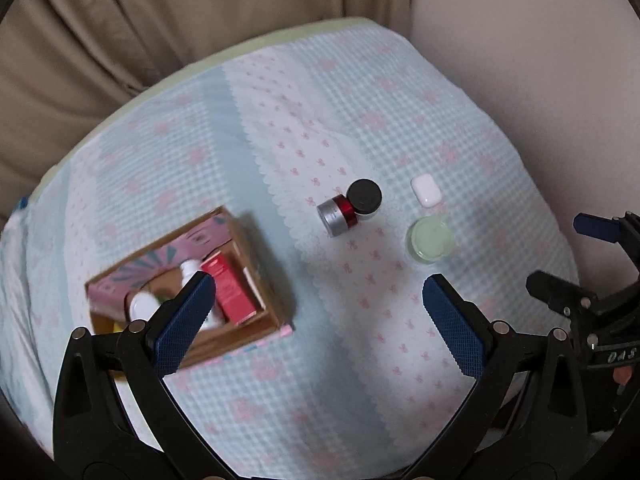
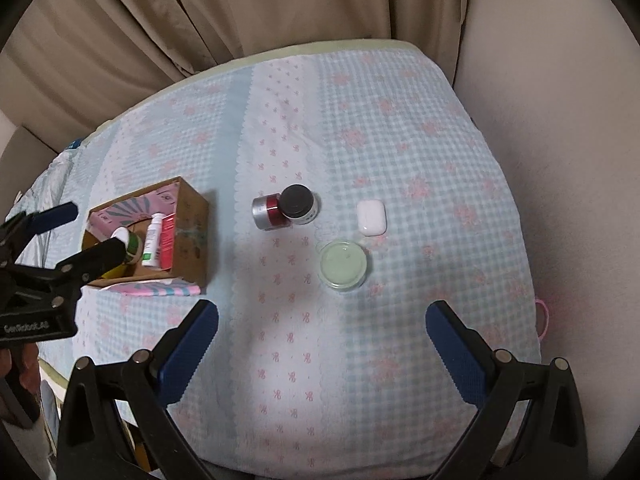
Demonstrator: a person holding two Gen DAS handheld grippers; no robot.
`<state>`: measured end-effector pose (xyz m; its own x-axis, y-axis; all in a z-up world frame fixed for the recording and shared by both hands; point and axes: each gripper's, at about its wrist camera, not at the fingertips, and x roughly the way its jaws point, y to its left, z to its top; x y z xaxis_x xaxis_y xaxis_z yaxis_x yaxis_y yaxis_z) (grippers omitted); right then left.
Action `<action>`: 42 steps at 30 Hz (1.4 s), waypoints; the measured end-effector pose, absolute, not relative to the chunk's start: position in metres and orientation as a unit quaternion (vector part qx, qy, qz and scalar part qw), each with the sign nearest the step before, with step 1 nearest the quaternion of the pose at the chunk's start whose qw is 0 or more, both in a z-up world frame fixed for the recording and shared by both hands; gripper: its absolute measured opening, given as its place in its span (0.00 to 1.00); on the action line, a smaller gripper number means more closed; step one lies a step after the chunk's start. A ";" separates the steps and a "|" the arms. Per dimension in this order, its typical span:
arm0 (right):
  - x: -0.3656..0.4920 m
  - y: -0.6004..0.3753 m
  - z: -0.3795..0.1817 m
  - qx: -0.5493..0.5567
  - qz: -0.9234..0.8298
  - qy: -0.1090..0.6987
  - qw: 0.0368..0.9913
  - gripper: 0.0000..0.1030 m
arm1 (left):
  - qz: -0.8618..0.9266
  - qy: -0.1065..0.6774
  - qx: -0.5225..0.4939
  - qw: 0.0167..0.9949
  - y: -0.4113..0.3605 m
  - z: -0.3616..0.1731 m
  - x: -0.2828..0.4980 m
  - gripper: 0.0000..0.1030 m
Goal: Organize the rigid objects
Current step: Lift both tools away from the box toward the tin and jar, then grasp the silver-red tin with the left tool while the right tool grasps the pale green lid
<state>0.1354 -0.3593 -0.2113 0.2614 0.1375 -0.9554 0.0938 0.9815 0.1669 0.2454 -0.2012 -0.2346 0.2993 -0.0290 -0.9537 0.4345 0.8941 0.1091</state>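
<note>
An open cardboard box (image 1: 236,338) (image 2: 192,232) with pink patterned flaps stands on the left of the cloth. It holds a red carton (image 1: 230,292) (image 2: 168,240) and white bottles (image 2: 152,244). Loose in the middle lie a red and silver jar (image 1: 338,216) (image 2: 268,212) on its side, a black-lidded jar (image 1: 364,196) (image 2: 298,204), a white earbud case (image 1: 426,190) (image 2: 371,217) and a pale green jar (image 1: 430,240) (image 2: 343,264). My left gripper (image 1: 320,308) (image 2: 100,227) is open and empty beside the box. My right gripper (image 2: 322,336) (image 1: 592,248) hangs open and empty, nearer than the green jar.
The blue and white checked cloth (image 2: 400,140) with pink bows covers a rounded table. Beige curtains (image 2: 200,20) hang behind it and a pale wall stands on the right. A pink cord (image 2: 542,320) shows at the table's right edge.
</note>
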 end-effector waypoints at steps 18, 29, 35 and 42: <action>0.180 -0.356 -0.363 0.108 -0.046 0.660 0.742 1.00 | -0.278 0.642 0.353 0.621 -0.258 -0.418 0.348 0.96; 0.192 -0.347 -0.421 0.104 -0.090 0.664 0.735 1.00 | -0.335 0.663 0.388 0.546 -0.273 -0.490 0.364 0.87; 0.200 -0.349 -0.438 0.114 -0.091 0.679 0.720 0.89 | -0.345 0.666 0.391 0.533 -0.276 -0.507 0.365 0.73; 0.205 -0.348 -0.448 0.111 -0.098 0.690 0.709 0.74 | -0.357 0.659 0.405 0.523 -0.275 -0.517 0.357 0.56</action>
